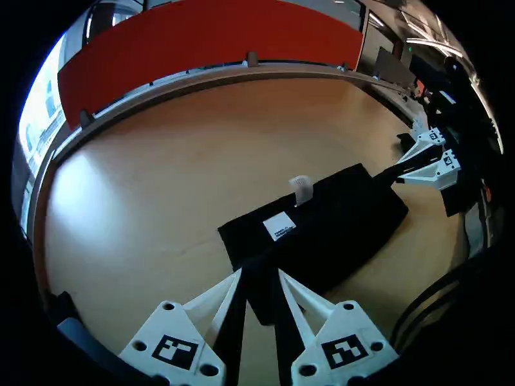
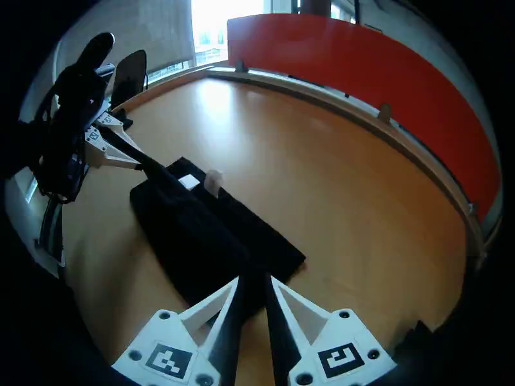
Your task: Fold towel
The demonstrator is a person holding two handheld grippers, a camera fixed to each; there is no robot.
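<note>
The left tongs [image 1: 261, 273] are clenching the near end of the black towel [image 1: 335, 225]. Both dark fingers are pressing on the cloth at 6 o'clock in the left gripper view. The towel is lying on the wooden table [image 1: 148, 193], stretching from those fingers out toward 2 o'clock as a long folded strip. A white label [image 1: 279, 226] is showing on its top side near the middle. A small pale tag [image 1: 301, 188] is sticking up just beyond the label, toward 12 o'clock. At the strip's far end, near 3 o'clock, the right tongs [image 1: 389, 175] are pinching the corner of the cloth.

In the right gripper view the right tongs are sitting at 6 o'clock, with their fingers squeezing their own end of the towel. The strip is running away toward 10 o'clock, where the left tongs are gripping the opposite end. The two tongs are working well apart, one at each end of the strip.

A red panel [image 1: 206, 38] is standing along the table's far edge, sweeping from 10 to 1 o'clock in the left gripper view. A bright window [image 2: 219, 26] is glowing at 12 o'clock in the right gripper view.
</note>
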